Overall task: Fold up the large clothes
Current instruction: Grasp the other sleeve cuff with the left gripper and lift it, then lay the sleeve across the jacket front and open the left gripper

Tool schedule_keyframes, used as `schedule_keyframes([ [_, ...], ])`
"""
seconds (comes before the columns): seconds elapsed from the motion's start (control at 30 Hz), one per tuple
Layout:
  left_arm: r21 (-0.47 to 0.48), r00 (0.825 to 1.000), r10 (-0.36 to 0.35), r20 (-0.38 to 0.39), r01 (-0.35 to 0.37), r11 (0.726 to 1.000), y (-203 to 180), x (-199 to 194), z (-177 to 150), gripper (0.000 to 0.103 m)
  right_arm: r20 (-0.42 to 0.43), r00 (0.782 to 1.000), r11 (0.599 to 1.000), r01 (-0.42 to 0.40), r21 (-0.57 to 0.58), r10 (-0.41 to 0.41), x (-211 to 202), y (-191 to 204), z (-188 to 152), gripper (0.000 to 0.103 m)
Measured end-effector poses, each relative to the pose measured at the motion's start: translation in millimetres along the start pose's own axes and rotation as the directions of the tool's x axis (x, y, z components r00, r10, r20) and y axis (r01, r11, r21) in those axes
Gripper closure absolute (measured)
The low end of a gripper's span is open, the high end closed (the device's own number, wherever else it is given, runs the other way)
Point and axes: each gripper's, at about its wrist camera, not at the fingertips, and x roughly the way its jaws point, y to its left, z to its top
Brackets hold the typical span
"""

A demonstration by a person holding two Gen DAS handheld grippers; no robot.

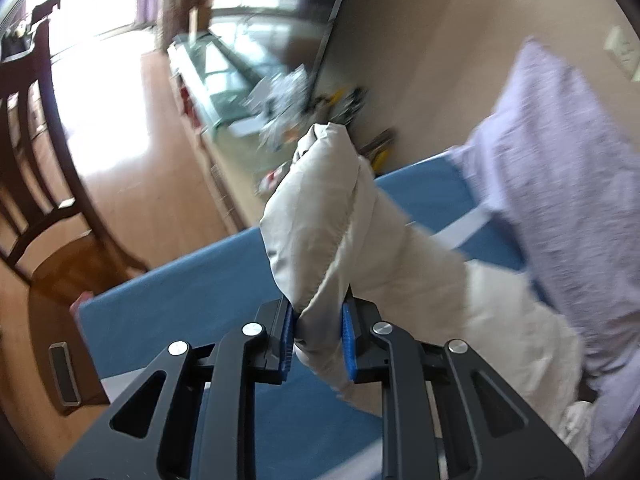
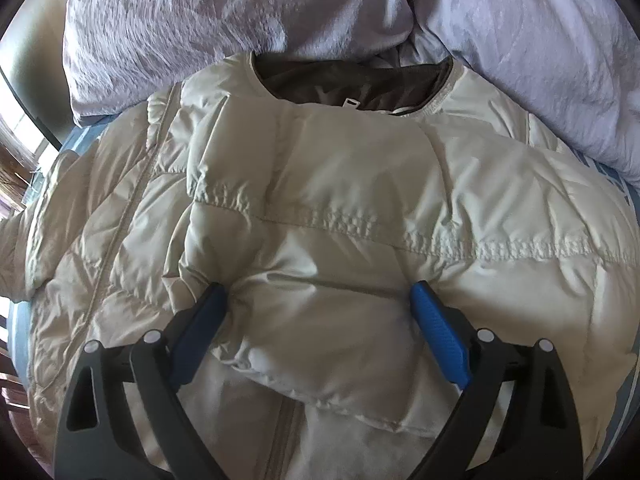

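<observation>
The jacket (image 2: 320, 208) is a cream, puffy quilted one with a satin sheen, lying spread on a blue sheet (image 1: 192, 304) on a bed. In the right wrist view it fills most of the frame: the round neckline sits at 12 o'clock, showing a dark brown lining, and a stitched, puckered seam runs across the chest from 9 to 3 o'clock. A zip line runs down the body toward 6 o'clock, and a second seam slants down at 8 o'clock. A lilac duvet (image 2: 500, 40) lies bunched just beyond the collar, touching it.

The right gripper (image 2: 320, 300) stands wide open, its blue pads (image 2: 438, 332) pressing down into the padding on either side of a swell of fabric, not pinching it.

In the left wrist view the left gripper (image 1: 319, 330) is clamped on a sleeve (image 1: 316, 216), the padded tube rising toward 12 o'clock from between the pads, lifted off the sheet, its cuff end at the top. The rest of the jacket trails to 4 o'clock. A wooden chair (image 1: 28, 168) stands at 9 o'clock on the floor.
</observation>
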Motion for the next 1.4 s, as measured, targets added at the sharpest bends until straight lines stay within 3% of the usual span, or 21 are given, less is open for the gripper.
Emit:
schedule_keyframes([
  [0.13, 0.065, 0.99, -0.129, 0.065, 0.125, 0.99, -38.0, -36.3, 7.2, 0.085, 0.007, 1.0, 1.0, -0.009, 0.002, 0.009, -15.5, -4.0, -6.3, 0.01],
  [0.3, 0.195, 0.941, -0.326, 0.089, 0.305, 0.932, -103.9, -82.9, 0.4, 0.085, 0.048, 0.999, 1.0, 0.005, -0.023, -0.004, -37.5, -12.7, -17.5, 0.01],
  [0.4, 0.282, 0.901, -0.427, 0.072, 0.393, 0.876, -144.7, -106.1, -15.1, 0.085, 0.077, 0.997, 1.0, 0.008, 0.006, -0.009, -52.5, -28.4, -24.1, 0.01],
  [0.57, 0.405, 0.82, -0.573, -0.014, 0.529, 0.746, -208.7, -136.5, -56.3, 0.085, 0.104, 0.994, 0.997, 0.012, 0.079, -0.021, -68.8, -58.2, -32.6, 0.01],
  [0.73, 0.449, 0.758, -0.634, -0.153, 0.625, 0.639, -256.9, -137.6, -102.9, 0.085, 0.108, 0.993, 0.988, 0.026, 0.15, -0.043, -78.6, -88.7, -44.3, 0.01],
  [0.87, 0.457, 0.743, -0.623, -0.244, 0.654, 0.602, -283.0, -125.3, -140.4, 0.086, 0.118, 0.992, 0.985, 0.029, 0.171, -0.05, -83.9, -103.5, -50.8, 0.01],
  [1.03, 0.503, 0.756, -0.571, -0.32, 0.646, 0.574, -302.2, -105.7, -183.3, 0.086, 0.128, 0.99, 0.985, 0.042, 0.169, -0.064, -88.5, -111.9, -54.8, 0.01],
  [1.4, 0.55, 0.79, -0.402, -0.463, 0.611, 0.569, -314.9, -56.9, -261.1, 0.086, 0.134, 0.989, 0.982, 0.045, 0.181, -0.07, -86.1, -118.5, -57.0, 0.01],
])
